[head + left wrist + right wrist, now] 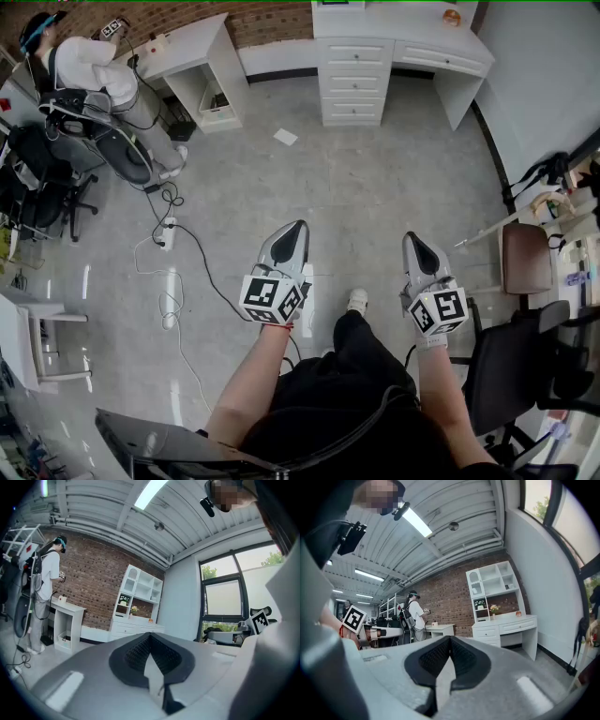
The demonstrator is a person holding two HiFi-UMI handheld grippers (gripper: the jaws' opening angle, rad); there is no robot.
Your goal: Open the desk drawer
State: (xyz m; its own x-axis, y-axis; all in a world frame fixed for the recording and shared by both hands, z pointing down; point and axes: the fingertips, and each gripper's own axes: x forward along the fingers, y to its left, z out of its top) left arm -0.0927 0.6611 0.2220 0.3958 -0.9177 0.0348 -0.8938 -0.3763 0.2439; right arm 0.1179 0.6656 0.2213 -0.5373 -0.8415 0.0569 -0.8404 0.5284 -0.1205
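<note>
Head view: desk [441, 52] at top centre, its drawers [354, 80] all pushed in, well apart from both grippers at lower centre. Left gripper [298, 225] and right gripper [412, 239] point level toward it across bare floor [375, 187]. Gripper views: both pairs of jaws closed tip to tip, holding nothing; desk small in mid-frame, far beyond the tips.

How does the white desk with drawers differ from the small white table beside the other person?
The desk is wider and has closed drawers; the small table has an open shelf instead. A person stands at the small table; nobody is at the desk. Both are white, along the brick wall.
</note>
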